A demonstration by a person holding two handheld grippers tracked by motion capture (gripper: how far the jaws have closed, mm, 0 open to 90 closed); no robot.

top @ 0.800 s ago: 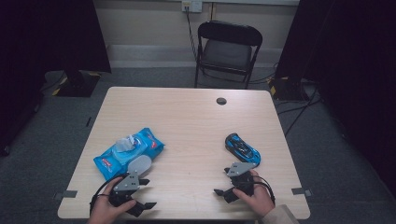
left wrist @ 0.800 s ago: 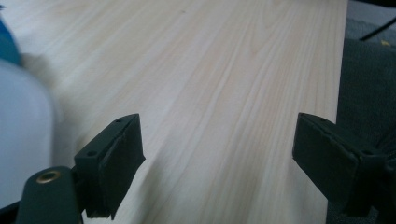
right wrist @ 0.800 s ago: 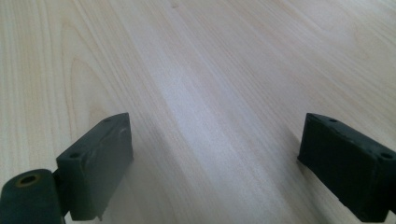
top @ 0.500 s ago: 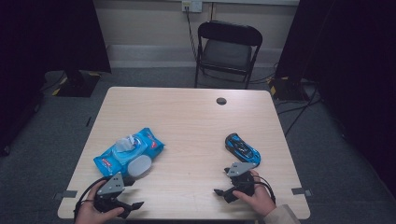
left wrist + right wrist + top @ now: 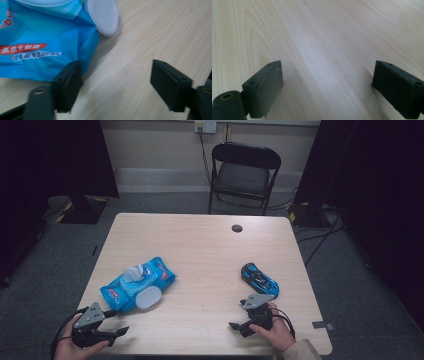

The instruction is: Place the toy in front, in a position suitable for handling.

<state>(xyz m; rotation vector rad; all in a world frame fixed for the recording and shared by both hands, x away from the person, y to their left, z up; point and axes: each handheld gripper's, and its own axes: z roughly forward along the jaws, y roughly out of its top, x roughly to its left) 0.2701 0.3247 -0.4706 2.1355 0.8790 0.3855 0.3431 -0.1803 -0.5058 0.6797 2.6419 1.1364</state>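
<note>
High view: one wipes pack (image 5: 136,283) at 9 o'clock, one toy car (image 5: 259,279) at 3, two tools (image 5: 109,333) (image 5: 238,326) spread, nothing pinched, on one desk (image 5: 200,245).

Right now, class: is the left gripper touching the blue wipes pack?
Apart. In the high view, bare table separates the left gripper from the wipes pack; its jaws stand open with nothing between them.

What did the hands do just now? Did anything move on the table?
The left tongs pulled back from the wipes pack toward the near edge of the table. They stand open with nothing between them, and the pack's white lid is flipped open. The right tongs, the toy car and the pack stayed where they were.
</note>
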